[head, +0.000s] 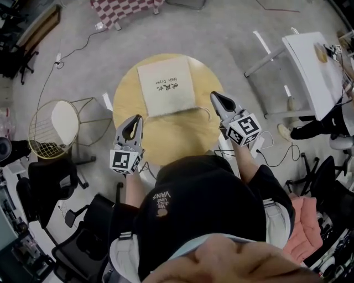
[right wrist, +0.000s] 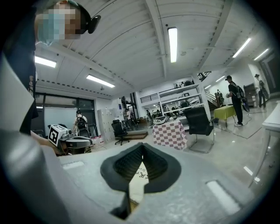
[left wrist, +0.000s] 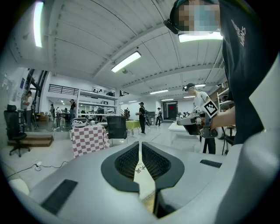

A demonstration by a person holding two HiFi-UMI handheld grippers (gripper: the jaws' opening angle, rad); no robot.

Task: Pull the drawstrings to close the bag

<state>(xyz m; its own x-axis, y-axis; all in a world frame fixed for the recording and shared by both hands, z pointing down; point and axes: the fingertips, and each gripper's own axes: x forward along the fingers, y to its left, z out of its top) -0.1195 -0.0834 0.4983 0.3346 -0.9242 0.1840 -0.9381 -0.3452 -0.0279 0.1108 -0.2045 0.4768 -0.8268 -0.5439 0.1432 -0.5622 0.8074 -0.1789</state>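
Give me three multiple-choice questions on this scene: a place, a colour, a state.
1. Where lies the cream square cloth bag? A. on the round wooden table B. on the floor C. in a wire basket
2. What colour is the checked cloth beyond the table? A. blue-white B. red-white C. green-white
3. How are the left tongs and right tongs? A. shut, empty B. wide open C. gripping strings
Answers: A, it rests on the tabletop; B, red and white squares; A, both closed, nothing between.

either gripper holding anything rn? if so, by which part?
Nothing held. The left gripper and right gripper both have their jaws together with nothing between them; the bag lies on the table ahead of them.
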